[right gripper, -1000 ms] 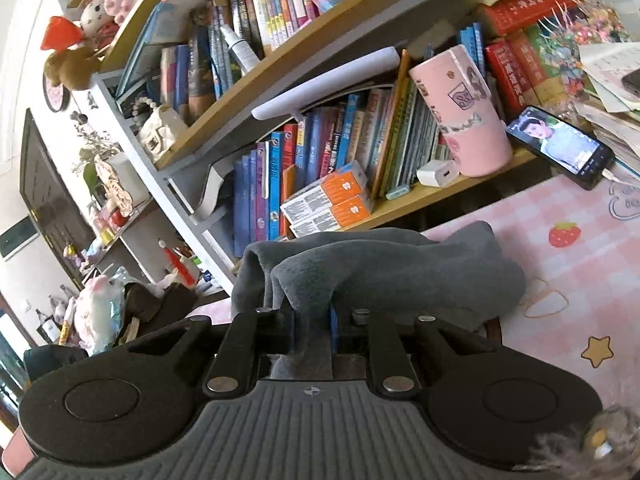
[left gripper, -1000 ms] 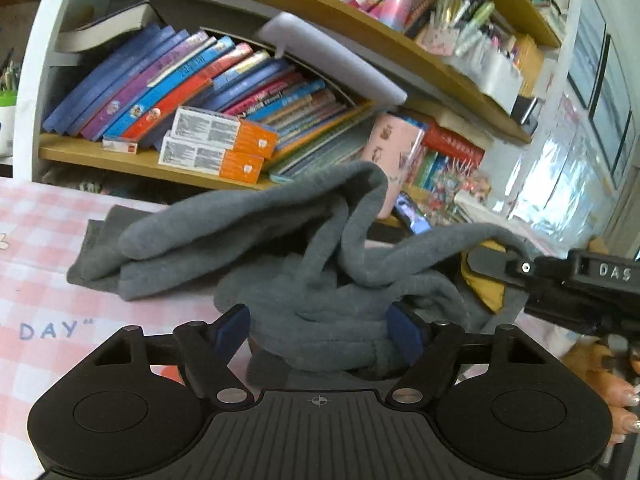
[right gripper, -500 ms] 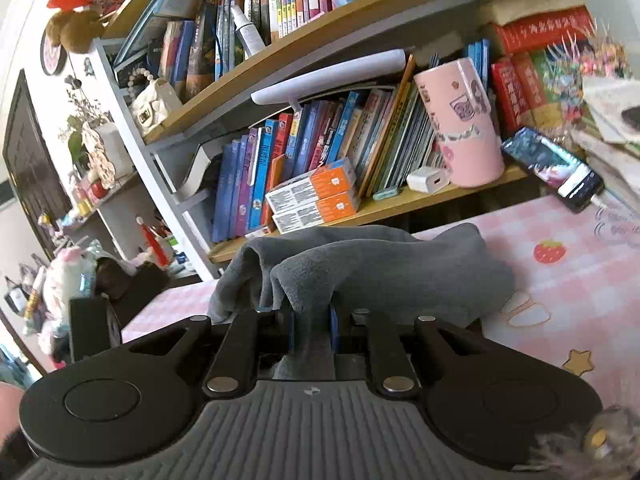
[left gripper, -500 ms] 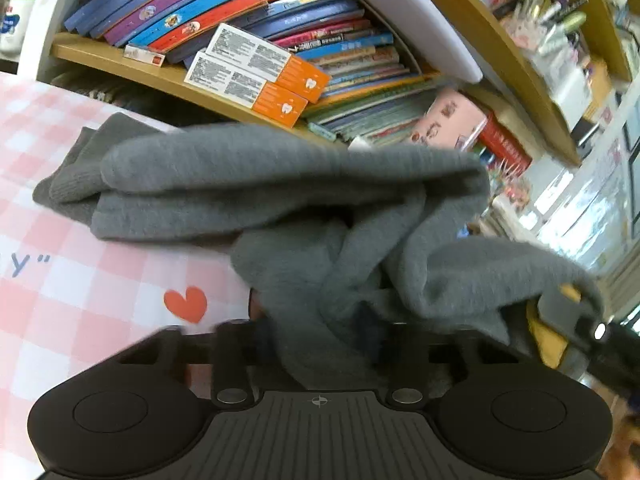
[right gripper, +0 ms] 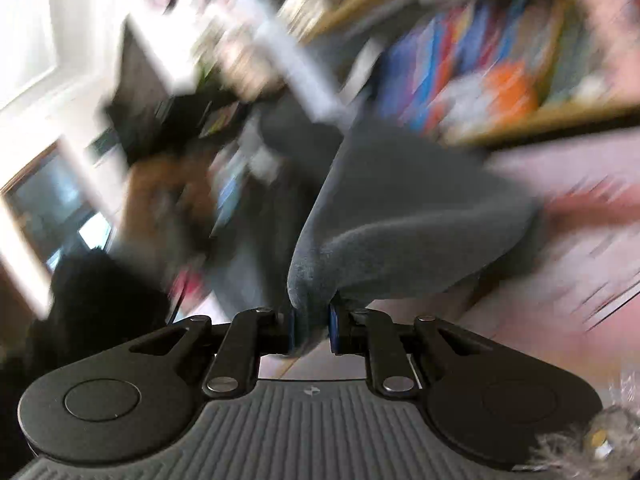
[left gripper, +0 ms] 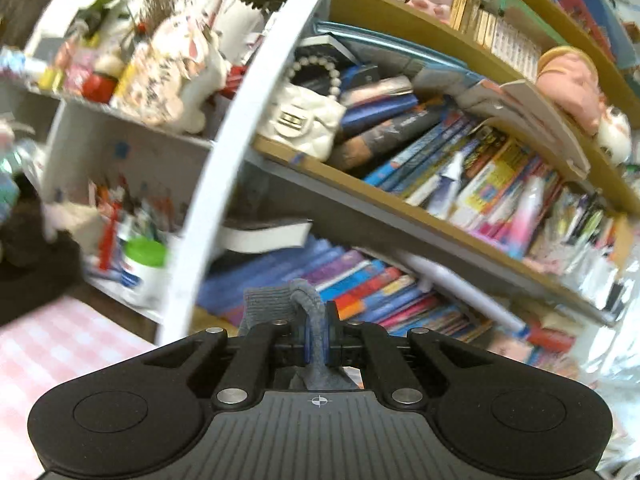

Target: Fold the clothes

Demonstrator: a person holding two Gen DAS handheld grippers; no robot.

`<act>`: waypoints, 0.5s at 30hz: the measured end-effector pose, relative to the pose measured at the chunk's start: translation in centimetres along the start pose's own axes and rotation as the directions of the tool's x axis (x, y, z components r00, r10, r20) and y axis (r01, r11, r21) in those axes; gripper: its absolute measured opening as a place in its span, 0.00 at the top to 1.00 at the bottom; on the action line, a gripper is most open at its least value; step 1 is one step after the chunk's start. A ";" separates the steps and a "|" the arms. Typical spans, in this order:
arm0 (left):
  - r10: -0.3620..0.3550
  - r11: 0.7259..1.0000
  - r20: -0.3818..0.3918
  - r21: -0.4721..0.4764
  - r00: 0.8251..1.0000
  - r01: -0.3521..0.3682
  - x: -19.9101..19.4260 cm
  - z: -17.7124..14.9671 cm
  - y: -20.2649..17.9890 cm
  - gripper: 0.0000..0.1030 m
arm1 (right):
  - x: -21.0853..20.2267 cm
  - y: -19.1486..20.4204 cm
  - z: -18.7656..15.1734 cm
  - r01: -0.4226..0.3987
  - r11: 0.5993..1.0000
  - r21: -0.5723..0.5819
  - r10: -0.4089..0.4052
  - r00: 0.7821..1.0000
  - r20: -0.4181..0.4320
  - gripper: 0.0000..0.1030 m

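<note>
Your left gripper (left gripper: 315,332) is clamped on a thin fold of the grey garment (left gripper: 280,310). The blue pads (left gripper: 329,336) sit close together with the knit pinched between them. A ribbed edge sticks up just past the jaws; the rest of the cloth drops below the fingers, out of that camera's sight.

Left view past the gripper: tilted bookshelf (left gripper: 420,208) packed with books (left gripper: 360,284), a white quilted bag (left gripper: 304,120) with a bead handle on the upper board, a green-lidded jar (left gripper: 145,264) in the left bay, plush toys (left gripper: 572,84) up top. Pink check tablecloth (left gripper: 52,344) at lower left, below and left of the gripper.

Your right gripper (right gripper: 311,330) is also clenched on the garment (right gripper: 400,224). A thicker roll is held between its pads, and the cloth fans out from the jaws up and to the right in a broad fold. It hangs over the pink tablecloth (right gripper: 560,312); can't tell if the far end touches it.

Right view is heavily motion-blurred. Only shelf boards and colour smears of books (right gripper: 480,76) are readable at upper right, with a dark shape at left that I can't identify.
</note>
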State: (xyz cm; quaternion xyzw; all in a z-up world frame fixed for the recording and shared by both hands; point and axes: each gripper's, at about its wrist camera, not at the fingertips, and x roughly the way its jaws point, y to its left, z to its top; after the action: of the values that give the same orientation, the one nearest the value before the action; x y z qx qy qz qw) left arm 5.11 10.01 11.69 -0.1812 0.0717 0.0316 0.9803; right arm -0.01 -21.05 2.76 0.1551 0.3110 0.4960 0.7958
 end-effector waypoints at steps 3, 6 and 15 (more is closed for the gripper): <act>0.044 0.999 -0.037 0.010 0.998 -0.044 0.0 -0.6 0.8 0.96 | 1.7 1.5 -1.7 -0.039 0.998 -0.047 0.034 0.994 -0.101 0.86; 0.063 0.998 -0.044 -0.003 0.997 -0.063 0.2 -0.5 1.6 0.96 | 1.5 1.1 -1.7 -0.028 0.999 -0.031 0.025 0.996 -0.087 0.86; -0.246 0.966 0.176 0.128 0.953 0.225 -3.7 4.6 -5.4 0.96 | -1.2 0.4 -0.7 0.027 0.999 -0.041 -0.024 0.997 0.076 0.86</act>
State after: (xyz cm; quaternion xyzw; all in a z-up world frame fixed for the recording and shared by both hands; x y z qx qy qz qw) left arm 2.49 6.51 18.41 -0.1320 -0.0431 -0.0722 0.9877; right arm -1.16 -22.01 2.85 0.1532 0.2722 0.4861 0.8162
